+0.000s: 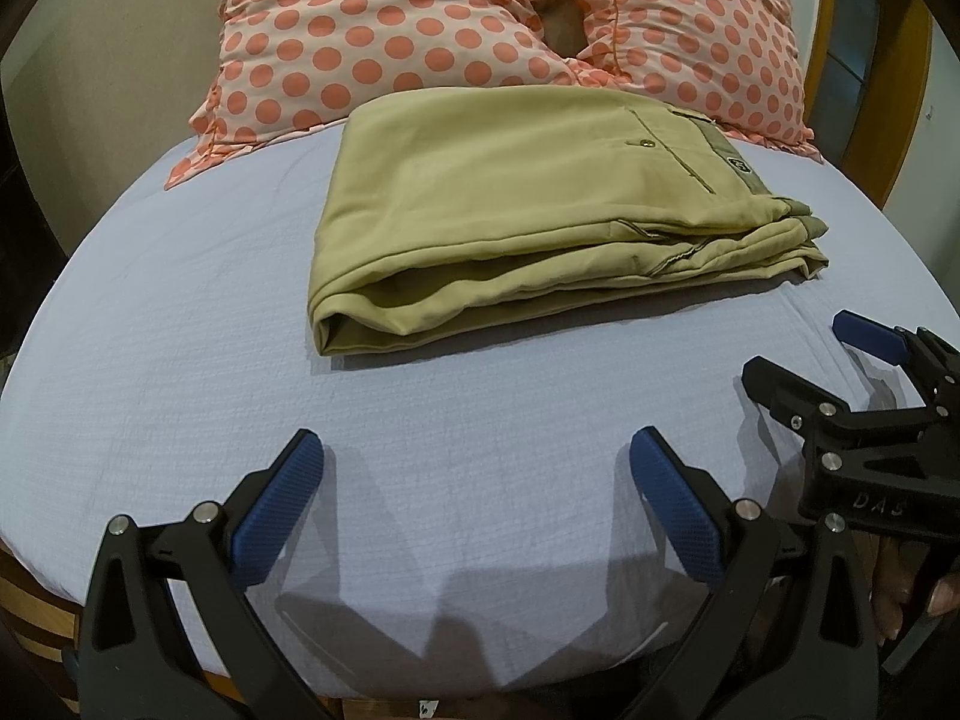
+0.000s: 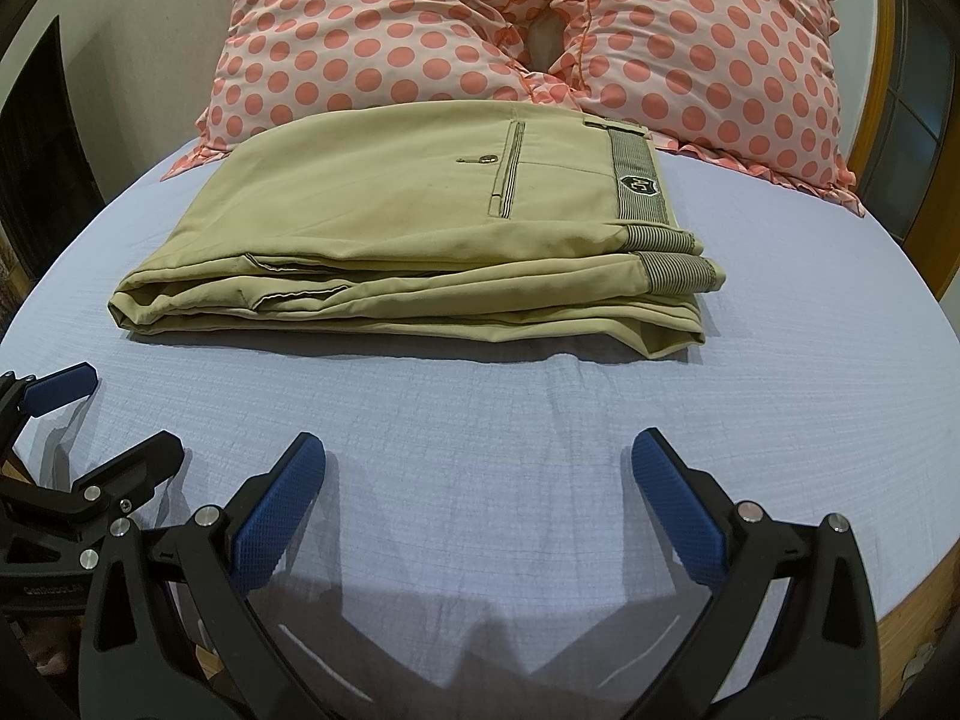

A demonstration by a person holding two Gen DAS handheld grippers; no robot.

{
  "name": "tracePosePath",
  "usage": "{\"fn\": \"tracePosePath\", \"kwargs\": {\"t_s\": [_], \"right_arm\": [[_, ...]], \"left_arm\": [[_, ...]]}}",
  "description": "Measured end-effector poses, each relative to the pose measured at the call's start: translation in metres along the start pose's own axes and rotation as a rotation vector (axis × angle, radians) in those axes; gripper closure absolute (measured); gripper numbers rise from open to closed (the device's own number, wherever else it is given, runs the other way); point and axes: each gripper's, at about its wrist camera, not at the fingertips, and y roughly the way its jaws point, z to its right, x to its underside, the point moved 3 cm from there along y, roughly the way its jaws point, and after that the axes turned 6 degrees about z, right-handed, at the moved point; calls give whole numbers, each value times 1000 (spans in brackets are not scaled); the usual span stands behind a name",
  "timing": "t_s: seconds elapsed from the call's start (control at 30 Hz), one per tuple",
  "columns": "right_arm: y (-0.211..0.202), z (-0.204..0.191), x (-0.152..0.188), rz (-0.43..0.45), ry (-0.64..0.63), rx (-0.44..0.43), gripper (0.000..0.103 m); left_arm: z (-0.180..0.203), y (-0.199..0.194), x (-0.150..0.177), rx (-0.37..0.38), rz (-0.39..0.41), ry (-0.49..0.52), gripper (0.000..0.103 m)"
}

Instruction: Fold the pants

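Khaki pants [image 1: 516,204] lie folded in a flat stack on the light blue bed sheet [image 1: 180,360], the back pocket and striped waistband up, waistband to the right. They also show in the right wrist view [image 2: 384,222]. My left gripper [image 1: 477,450] is open and empty, over bare sheet in front of the pants. My right gripper [image 2: 479,450] is open and empty, also in front of the pants. The right gripper [image 1: 792,348] shows at the right edge of the left wrist view; the left gripper [image 2: 126,414] shows at the left edge of the right wrist view.
Two pink pillows [image 1: 372,30] [image 2: 708,42] with coral polka dots lean at the head of the bed behind the pants. A wooden bed frame [image 1: 864,90] stands at the right. The sheet's front edge [image 2: 900,600] is near the grippers.
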Motion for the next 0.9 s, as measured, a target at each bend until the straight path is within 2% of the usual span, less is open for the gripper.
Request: {"fn": "tracePosePath", "kwargs": {"t_s": [0.9], "right_arm": [[1,0,0,0,1,1,1]], "left_arm": [[2,0,2,-10,-6,-11,2]]}}
